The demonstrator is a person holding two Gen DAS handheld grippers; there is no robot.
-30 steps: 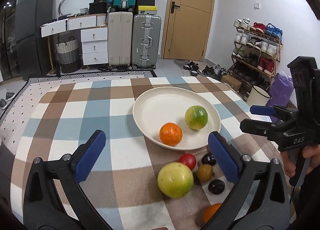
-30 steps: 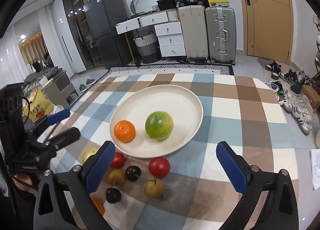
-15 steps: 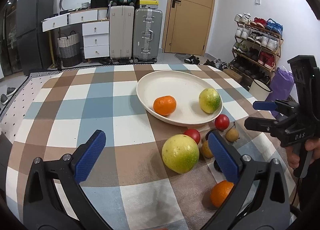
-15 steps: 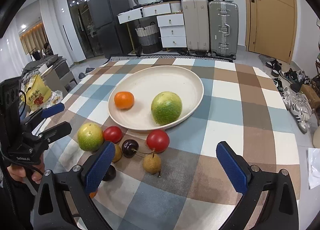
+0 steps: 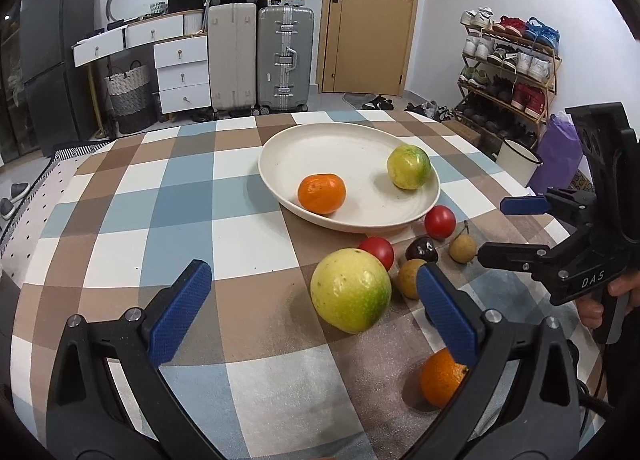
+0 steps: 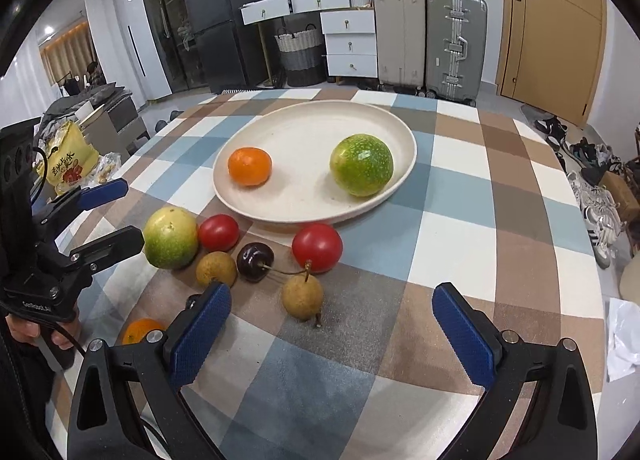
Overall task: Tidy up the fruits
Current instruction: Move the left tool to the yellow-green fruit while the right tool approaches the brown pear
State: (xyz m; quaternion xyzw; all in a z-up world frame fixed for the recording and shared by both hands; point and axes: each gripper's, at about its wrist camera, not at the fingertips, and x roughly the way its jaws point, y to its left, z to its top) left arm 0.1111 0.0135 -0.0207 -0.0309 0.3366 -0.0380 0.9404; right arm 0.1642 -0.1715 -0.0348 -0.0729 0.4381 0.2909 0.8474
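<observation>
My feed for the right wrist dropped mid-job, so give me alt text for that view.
The open right tongs hover low over a checked tablecloth, facing a small brown fruit in a loose cluster of fruits. Beyond them, a cream plate holds an orange and a green fruit. The left tongs show at the left edge.
</observation>
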